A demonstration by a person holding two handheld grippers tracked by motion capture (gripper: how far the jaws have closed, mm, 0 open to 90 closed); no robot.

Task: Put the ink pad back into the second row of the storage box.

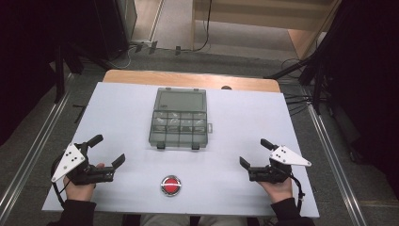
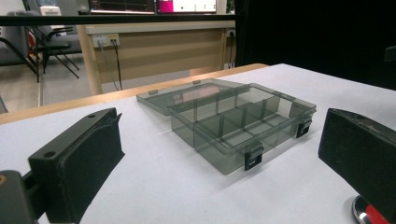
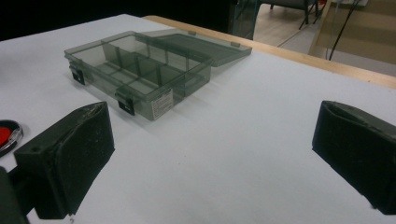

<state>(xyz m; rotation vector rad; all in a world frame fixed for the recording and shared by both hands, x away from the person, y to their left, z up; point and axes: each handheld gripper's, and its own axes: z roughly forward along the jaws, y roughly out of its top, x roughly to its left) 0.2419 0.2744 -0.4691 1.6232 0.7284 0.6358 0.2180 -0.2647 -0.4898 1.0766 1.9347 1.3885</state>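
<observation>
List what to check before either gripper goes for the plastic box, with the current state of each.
1. Box lid open, lying flat behind it: ok.
2. Compartments empty: cannot tell, walls are tinted.
3. Left gripper open, holding nothing: ok.
4. Right gripper open, holding nothing: ok.
5. Table bare between grippers and box: ok.
6. Red button apart from both grippers, near the table's front edge: ok.

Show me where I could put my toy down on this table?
Lots of room. The white table is bare on both sides of the open compartment box. There is bare room too between each gripper and the red button. The tightest strip lies between the box's front latches and the button. The left gripper and right gripper rest at the near corners.
</observation>
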